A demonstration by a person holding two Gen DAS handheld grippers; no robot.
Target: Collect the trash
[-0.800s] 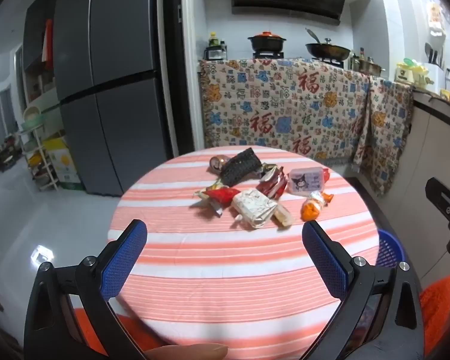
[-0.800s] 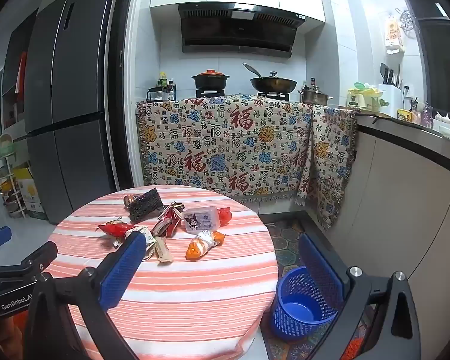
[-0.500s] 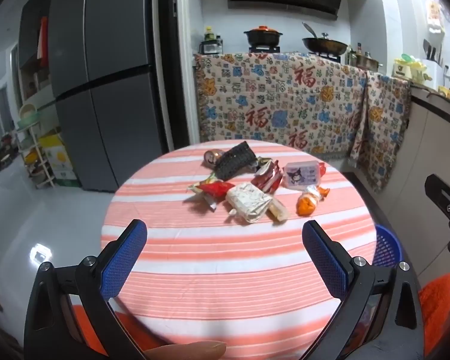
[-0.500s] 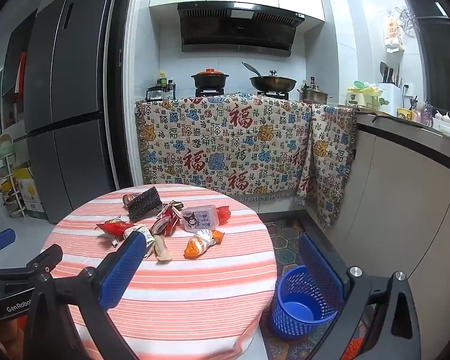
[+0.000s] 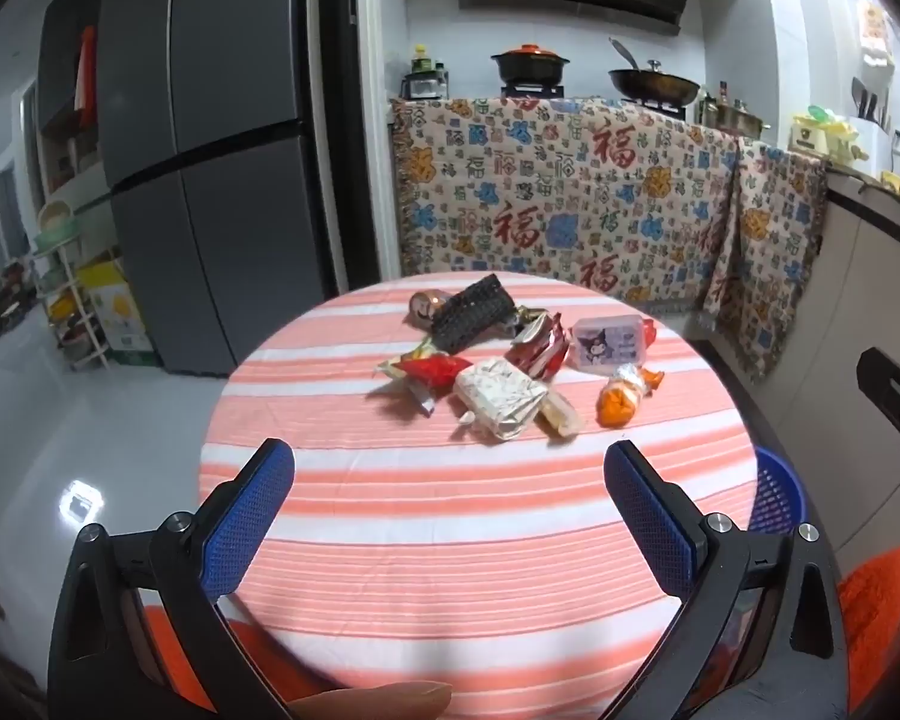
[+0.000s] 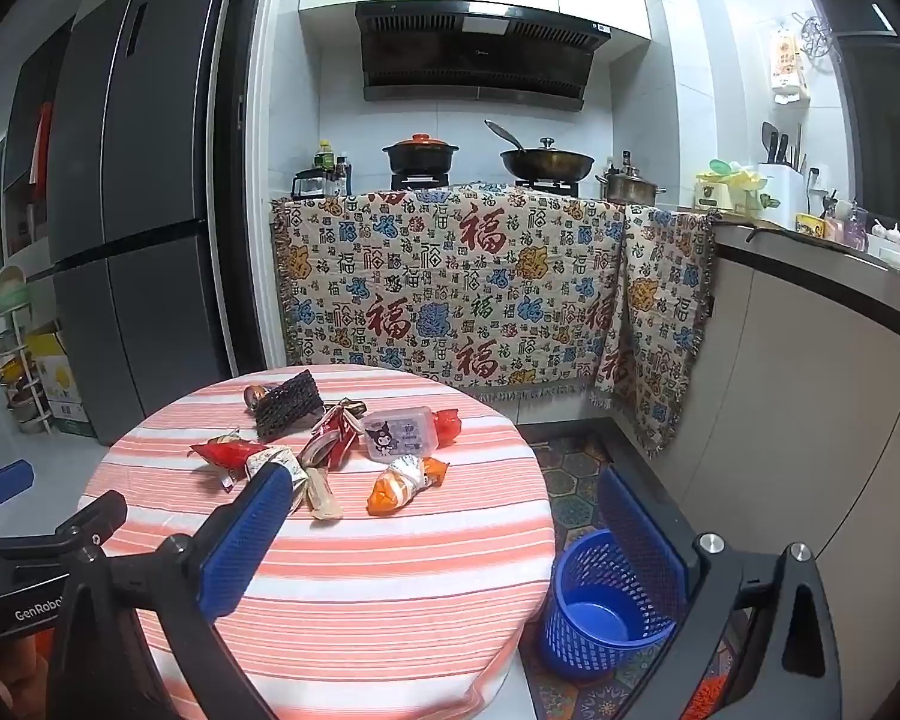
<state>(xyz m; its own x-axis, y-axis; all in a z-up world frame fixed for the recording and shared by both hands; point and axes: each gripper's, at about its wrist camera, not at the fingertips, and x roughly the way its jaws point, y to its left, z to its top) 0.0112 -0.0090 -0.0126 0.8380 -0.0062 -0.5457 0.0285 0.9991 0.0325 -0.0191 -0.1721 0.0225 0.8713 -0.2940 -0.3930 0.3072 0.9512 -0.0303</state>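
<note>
While both tools hang short of the litter with nothing between their blue pads, the layout already says how the job is meant to go. The left tool (image 5: 449, 462) is spread wide and released, tipped down over the near half of the round counter under its orange-and-white striped cloth (image 5: 450, 540). The whole cluster of trash lies ahead of it, past its fingertips and well apart from them. Nearest, straight ahead, is the crumpled white paper wrapper (image 5: 498, 399). The red foil snack packet (image 5: 432, 373) sits just ahead-left of that, and the orange plastic sachet (image 5: 621, 397) ahead-right.

Farther on lie a crushed red-and-silver wrapper (image 5: 540, 345), a pale lilac plastic box printed with a cartoon figure (image 5: 609, 343) and a black mesh-textured pouch (image 5: 471, 313). The pieces touch or overlap, so I judge each must be lifted singly from the edge of the pile.

The right tool (image 6: 444, 525) is likewise released and empty. From it, the trash lies ahead and to the left, while the blue perforated plastic bin (image 6: 594, 606) stands on the floor just below its right finger, beside the counter's edge. That placement probably explains the split of work. The bin sits on the right tool's side, so a short swing from counter to bin would suffice, and the orange sachet, closest to that edge, looks the easiest first pick. No piece has reached the bin, whose floor shows bare.
</note>
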